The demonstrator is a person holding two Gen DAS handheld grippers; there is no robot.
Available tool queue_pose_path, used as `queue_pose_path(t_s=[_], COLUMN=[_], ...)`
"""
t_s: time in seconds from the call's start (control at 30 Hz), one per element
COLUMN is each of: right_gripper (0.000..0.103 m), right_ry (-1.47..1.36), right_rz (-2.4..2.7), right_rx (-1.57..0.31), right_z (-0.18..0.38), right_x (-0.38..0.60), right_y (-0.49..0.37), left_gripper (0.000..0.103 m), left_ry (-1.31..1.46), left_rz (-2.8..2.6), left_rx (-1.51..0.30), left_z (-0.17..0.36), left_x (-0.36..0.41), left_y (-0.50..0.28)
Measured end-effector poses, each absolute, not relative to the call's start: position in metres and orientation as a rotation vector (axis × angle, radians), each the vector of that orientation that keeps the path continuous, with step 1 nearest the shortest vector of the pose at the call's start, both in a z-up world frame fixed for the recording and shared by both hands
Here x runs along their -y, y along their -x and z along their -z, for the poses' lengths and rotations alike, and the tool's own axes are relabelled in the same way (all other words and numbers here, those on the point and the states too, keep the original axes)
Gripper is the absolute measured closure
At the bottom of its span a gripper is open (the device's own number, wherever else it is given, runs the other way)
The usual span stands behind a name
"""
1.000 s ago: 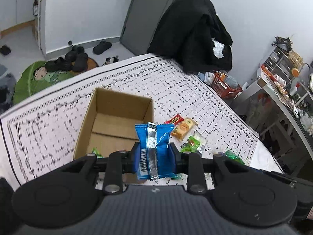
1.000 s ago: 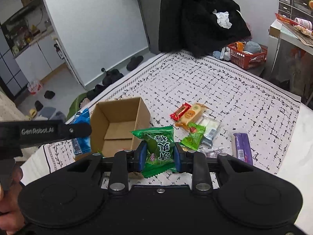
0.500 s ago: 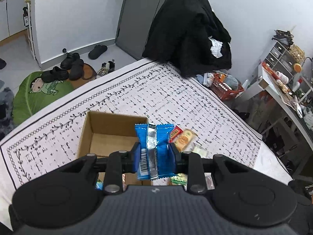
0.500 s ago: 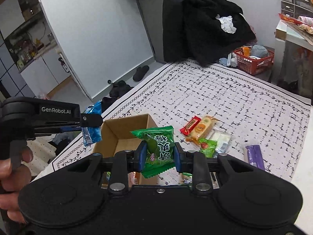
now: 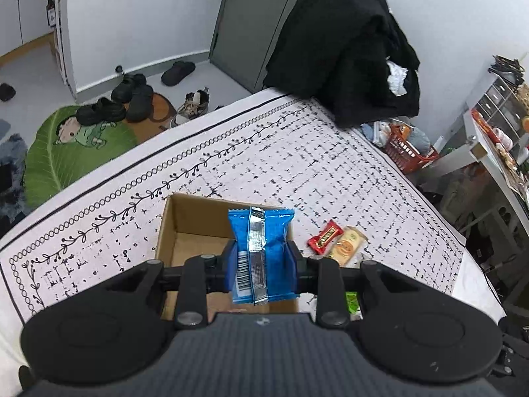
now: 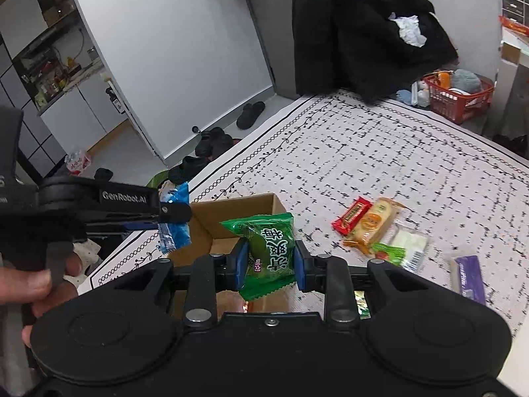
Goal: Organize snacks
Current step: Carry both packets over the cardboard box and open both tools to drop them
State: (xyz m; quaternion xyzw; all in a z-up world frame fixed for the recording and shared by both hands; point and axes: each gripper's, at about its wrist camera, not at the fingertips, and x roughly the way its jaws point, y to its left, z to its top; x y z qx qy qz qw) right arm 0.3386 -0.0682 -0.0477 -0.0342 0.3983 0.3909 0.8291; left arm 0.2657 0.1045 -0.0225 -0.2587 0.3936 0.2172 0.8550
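My left gripper point(image 5: 261, 258) is shut on a blue snack packet point(image 5: 259, 251) and hangs over the open cardboard box point(image 5: 185, 218) on the patterned tablecloth. My right gripper point(image 6: 271, 261) is shut on a green snack packet point(image 6: 269, 248) above the same box point(image 6: 238, 211). In the right wrist view the left gripper point(image 6: 173, 218) comes in from the left with its blue packet point(image 6: 175, 221), held by a person's hand point(image 6: 36, 284). To the right of the box lie a red bar point(image 6: 350, 215), an orange biscuit pack point(image 6: 373, 221), a white packet point(image 6: 410, 244) and a purple bar point(image 6: 469, 274).
A black coat point(image 5: 344, 39) hangs at the table's far end. A red basket point(image 6: 459, 96) sits on the floor beyond it. Shoes point(image 5: 132, 96) and a green leaf mat point(image 5: 72, 145) lie left of the table. Shelves point(image 5: 502, 115) stand at the right.
Both grippers have moved nearer the box with their packets still gripped. The box now sits lower and closer under the fingers in both views.
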Motion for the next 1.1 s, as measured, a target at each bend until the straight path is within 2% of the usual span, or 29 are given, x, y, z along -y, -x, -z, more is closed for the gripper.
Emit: queue_pose_path(t_s=[0.6, 0.9, 1.0, 1.1], right_gripper=[0.075, 0.074, 0.071, 0.068], right_ry=[0.158, 0.166, 0.177, 0.195], right_rz=[-0.846, -0.818, -0.796, -0.782], right_rx=[-0.886, -0.888, -0.886, -0.894], right_z=[0.093, 0.109, 0.110, 0.112], right_x=[-0.021, -0.045, -0.048, -0.048], right_y=[-0.358, -0.370, -0.373, -0.372], left_gripper=[0.074, 0.073, 0.069, 0.059], left_ry=[0.689, 0.755, 0.756, 0.780], left_rz=[-0.454, -0.420, -0.431, -0.415], left_rx=[-0.763, -0.718, -0.713, -0.690], left_z=[0.085, 0.097, 0.097, 0.093], left_x=[-0.174, -0.190, -0.194, -0.199], left_y=[-0.262, -0.264, -0.263, -0.258])
